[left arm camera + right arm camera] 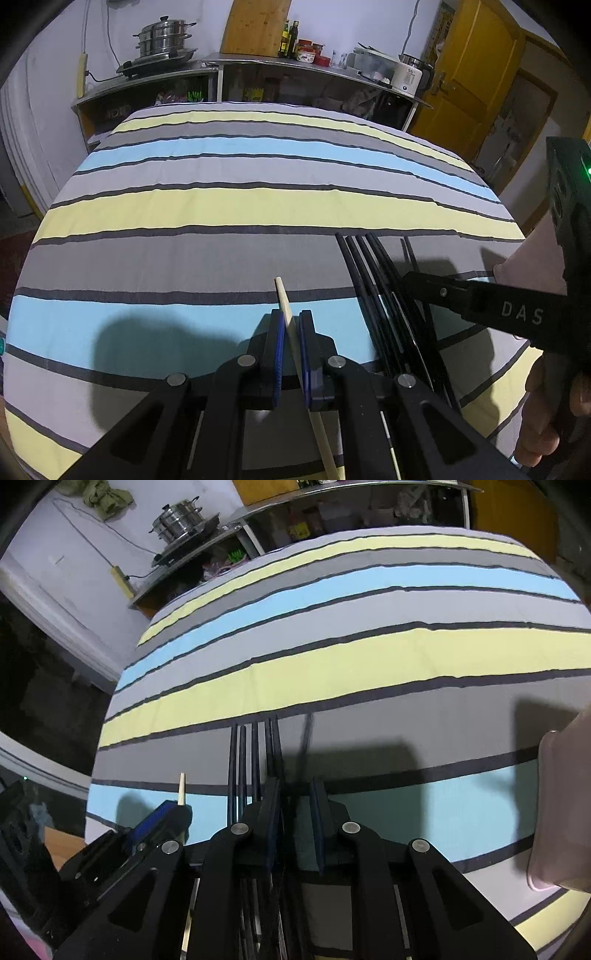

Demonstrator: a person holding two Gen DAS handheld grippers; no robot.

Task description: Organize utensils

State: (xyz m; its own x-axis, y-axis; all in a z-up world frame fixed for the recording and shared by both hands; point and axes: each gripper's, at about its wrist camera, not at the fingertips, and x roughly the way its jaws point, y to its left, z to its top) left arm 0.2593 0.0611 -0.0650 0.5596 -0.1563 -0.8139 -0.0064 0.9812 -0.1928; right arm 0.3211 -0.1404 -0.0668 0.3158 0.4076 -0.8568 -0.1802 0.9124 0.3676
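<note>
My left gripper is shut on a pale wooden chopstick, whose tip sticks out past the blue pads. It hangs over the striped tablecloth. Several black chopsticks lie side by side just to its right. My right gripper stands over those black chopsticks, jaws apart, and its left finger covers their near ends. One thin, blurred black chopstick runs into the gap beside the left pad, and I cannot tell whether it touches it. The left gripper and wooden chopstick show at lower left.
A hand holds the right gripper, and a pink sleeve shows at the right edge. Behind the table stand steel shelves with a steamer pot, bottles, jars and a white cooker. A yellow door is at the back right.
</note>
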